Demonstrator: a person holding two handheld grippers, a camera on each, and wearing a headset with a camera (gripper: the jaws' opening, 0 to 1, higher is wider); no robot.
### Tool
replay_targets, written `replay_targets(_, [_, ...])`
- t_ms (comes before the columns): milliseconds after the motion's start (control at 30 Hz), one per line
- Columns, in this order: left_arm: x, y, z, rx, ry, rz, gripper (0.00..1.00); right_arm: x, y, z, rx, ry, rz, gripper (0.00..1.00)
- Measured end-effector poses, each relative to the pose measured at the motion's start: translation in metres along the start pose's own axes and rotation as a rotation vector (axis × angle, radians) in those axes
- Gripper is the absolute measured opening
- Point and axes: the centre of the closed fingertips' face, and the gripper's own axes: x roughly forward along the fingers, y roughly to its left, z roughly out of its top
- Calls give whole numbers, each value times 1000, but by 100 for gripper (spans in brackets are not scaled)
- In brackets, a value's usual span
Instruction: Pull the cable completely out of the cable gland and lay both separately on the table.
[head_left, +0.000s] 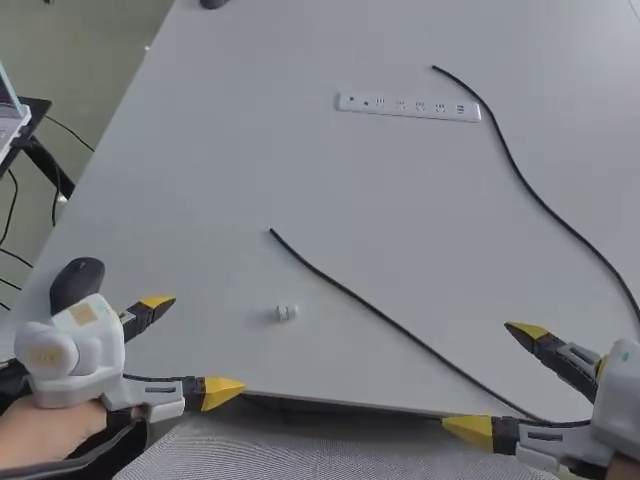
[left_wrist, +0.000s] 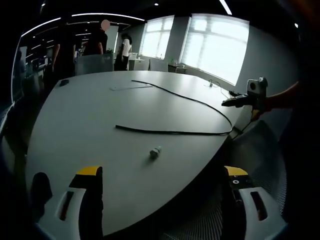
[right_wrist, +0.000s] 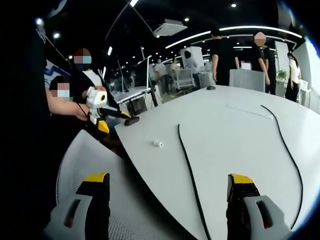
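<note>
Now the cable gland (head_left: 286, 313) lies alone on the bench (head_left: 250, 180). The cable (head_left: 380, 312) lies just right of the gland, apart from it, fully out. Left tongs (head_left: 192, 346) hover left of the gland and right tongs (head_left: 495, 379) well to its right. Both pairs stand apart, holding nothing. A power strip (head_left: 408, 106) lies well beyond the gland.

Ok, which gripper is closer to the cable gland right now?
Left. The left gripper sits open just left of the cable gland; the right gripper is farther off to its right, beyond the cable.
</note>
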Motion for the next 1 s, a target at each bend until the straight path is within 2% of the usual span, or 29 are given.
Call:
replay_targets(233, [-1, 1, -1, 3, 10, -5, 99, 2, -3, 0, 5, 4, -9, 99])
replay_targets(400, [-1, 2, 1, -7, -1, -2, 99, 3, -3, 0, 14, 8, -8, 98])
replay_targets(667, [0, 2, -3, -8, 8, -5, 98, 3, -2, -3, 21, 18, -10, 97])
replay_targets(1000, [0, -1, 0, -14, 5, -4, 98, 3, -5, -2, 23, 22, -16, 96])
